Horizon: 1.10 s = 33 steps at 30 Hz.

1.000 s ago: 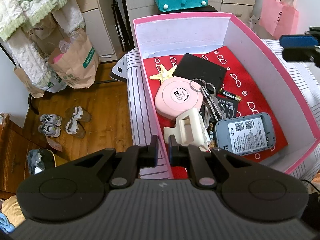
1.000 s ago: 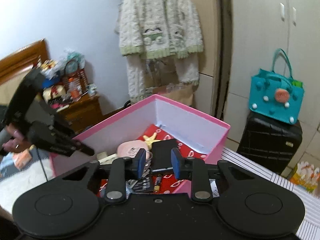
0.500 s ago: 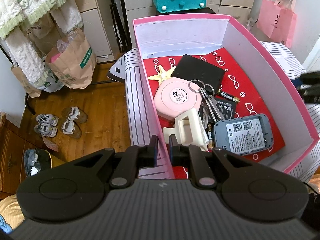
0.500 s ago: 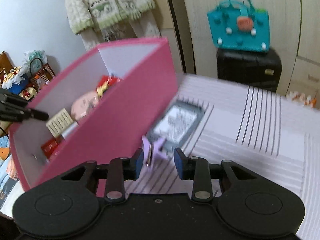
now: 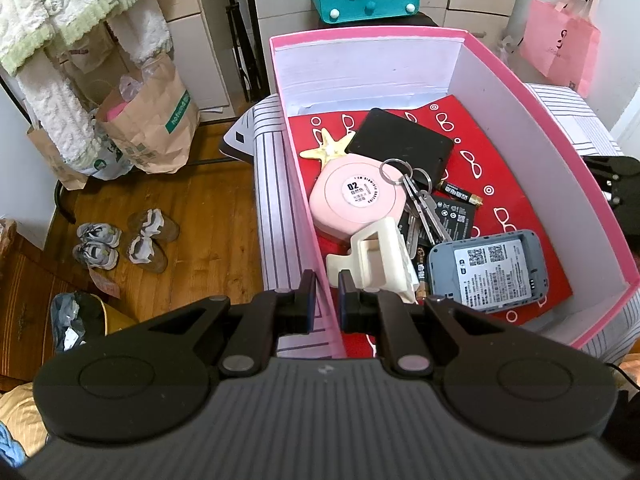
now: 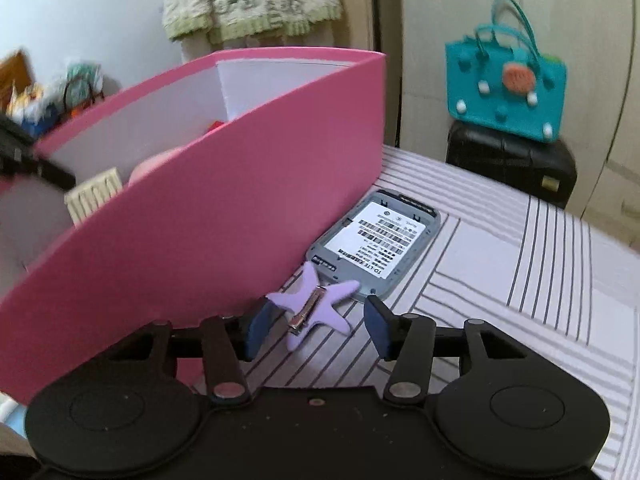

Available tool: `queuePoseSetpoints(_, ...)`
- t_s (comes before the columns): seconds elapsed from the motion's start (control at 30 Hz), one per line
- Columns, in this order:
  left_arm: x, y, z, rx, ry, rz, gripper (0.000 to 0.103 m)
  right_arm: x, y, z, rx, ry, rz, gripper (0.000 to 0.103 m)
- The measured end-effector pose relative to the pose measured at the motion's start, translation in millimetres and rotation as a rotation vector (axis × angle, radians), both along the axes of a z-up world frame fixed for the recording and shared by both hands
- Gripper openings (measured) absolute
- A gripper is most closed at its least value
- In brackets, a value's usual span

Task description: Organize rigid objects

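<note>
Pinching the pink box [image 5: 298,200] wall, the left gripper [image 5: 325,294] steadies it. Most things are inside. The right gripper [image 6: 318,326] spreads wide around the purple star clip [image 6: 314,310]; the grey gadget [image 6: 376,246] waits outside too.

Pink box [image 6: 224,208] wall crowds purple starfish clip [image 6: 316,308] at left; grey device [image 6: 380,240] touching behind; striped cloth [image 6: 500,280] open rightward.
</note>
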State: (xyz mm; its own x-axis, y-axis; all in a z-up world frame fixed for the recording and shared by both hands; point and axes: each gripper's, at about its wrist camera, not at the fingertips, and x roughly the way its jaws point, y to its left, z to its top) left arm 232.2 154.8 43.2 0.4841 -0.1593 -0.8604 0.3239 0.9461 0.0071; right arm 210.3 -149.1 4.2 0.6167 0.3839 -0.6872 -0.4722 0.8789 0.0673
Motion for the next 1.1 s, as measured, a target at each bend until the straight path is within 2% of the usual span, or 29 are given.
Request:
queuePoseSetpoints(0.07,-0.1,0.4,0.1,-0.003,0.001,0.001,0.011,-7.3,1.6,-0.3,-0.018,-0.028,0.013,0.037)
queuePoseSetpoints(0.47,-0.4,0.5,0.3,-0.004,0.001,0.000,0.011,-16.5,-25.6,11.2,0.027,-0.023,-0.094,0.037)
queuePoseSetpoints(0.67,1.8,0.3,-0.2,-0.014,0.008,0.003,0.011,-18.6,-29.4,52.9,0.049,-0.100,-0.109,0.037)
queuePoseSetpoints(0.83,8.6,-3.7,0.6,0.000,0.024,0.006,0.011,-11.6,-16.8,103.0,0.158,-0.156,-0.063,0.037)
queuePoseSetpoints(0.9,10.2,-6.6,2.7,0.010,0.017,0.009,0.011,-2.6,-3.9,117.9,0.214,-0.140,-0.002,0.037)
queuePoseSetpoints(0.97,10.3,-8.2,4.3,0.019,0.007,0.011,0.011,10.7,13.0,125.8,0.242,-0.085,0.063,0.037)
queuePoseSetpoints(1.1,9.8,-6.9,3.6,0.012,0.003,0.020,0.011,43.9,54.4,121.2,0.224,0.060,0.159,0.037)
